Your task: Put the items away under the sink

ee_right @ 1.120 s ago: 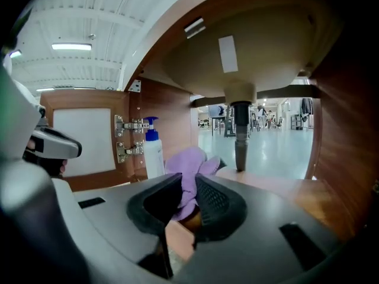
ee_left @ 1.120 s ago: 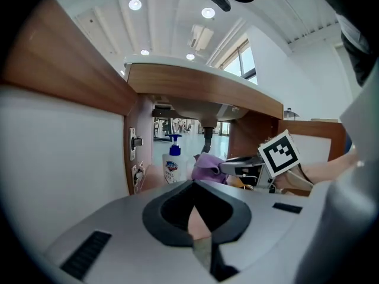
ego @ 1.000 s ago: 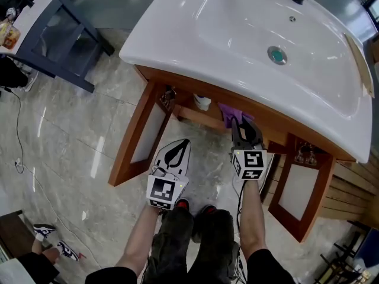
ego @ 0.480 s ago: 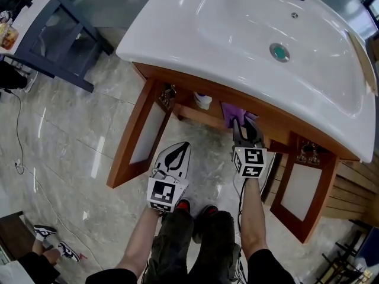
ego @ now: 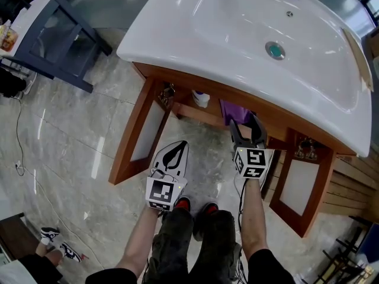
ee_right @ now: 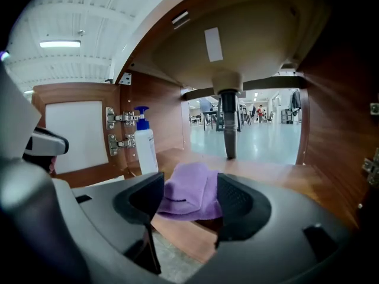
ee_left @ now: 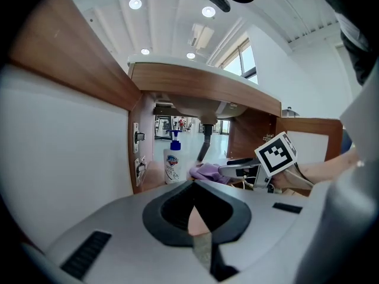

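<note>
From above, the sink (ego: 195, 16) hides most of the purple cloth (ego: 232, 110) just ahead of the right gripper (ego: 246, 124), and most of the soap bottle (ego: 201, 99) to its left. Its label is too small to read.

a glossy grey marble floor (ego: 71, 141) fills the left of the head view. at the upper left stands a dark blue table frame (ego: 56, 74) with a white top (ego: 29, 10), and a snack packet (ego: 8, 37) lies at the top's edge. a thin black cable (ego: 18, 129) trails across the floor. a pair of sneakers (ego: 48, 233) lies at the lower left. wooden slats (ego: 355, 185) line the right edge.
</note>
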{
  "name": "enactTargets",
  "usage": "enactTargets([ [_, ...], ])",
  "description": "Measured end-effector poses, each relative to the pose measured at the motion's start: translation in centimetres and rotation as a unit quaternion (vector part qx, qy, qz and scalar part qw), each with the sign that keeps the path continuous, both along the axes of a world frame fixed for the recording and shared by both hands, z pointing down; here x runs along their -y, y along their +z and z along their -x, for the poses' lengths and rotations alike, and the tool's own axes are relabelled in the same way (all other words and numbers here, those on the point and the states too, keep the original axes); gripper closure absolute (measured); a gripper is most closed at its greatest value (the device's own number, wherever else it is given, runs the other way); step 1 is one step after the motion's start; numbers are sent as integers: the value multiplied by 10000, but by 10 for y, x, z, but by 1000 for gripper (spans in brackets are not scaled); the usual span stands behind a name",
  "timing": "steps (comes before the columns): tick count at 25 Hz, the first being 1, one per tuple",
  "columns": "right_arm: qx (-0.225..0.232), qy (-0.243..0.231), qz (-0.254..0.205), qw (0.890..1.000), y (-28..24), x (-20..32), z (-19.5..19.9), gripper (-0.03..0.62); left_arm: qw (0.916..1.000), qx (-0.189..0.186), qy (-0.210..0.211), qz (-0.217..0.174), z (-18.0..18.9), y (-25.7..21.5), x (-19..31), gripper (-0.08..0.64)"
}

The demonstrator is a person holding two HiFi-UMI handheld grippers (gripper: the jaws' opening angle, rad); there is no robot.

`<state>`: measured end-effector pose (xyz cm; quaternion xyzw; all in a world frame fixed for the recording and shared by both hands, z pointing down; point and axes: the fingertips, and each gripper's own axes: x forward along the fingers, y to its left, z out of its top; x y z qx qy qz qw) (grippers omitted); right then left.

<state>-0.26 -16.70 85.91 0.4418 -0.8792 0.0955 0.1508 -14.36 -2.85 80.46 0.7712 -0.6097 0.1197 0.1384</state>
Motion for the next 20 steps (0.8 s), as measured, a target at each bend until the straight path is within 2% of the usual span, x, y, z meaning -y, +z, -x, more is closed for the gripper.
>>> enactTargets([
  [10, -49, -207, 75, 9997, -47, -29, -2, 316, 9999, 96, 28, -37, 4, -55, -4, 554],
  [20, 33, 194, -73, 9998, -148, -62, -28, 447, 9996, 54, 263, -99, -17, -148, -15, 554],
])
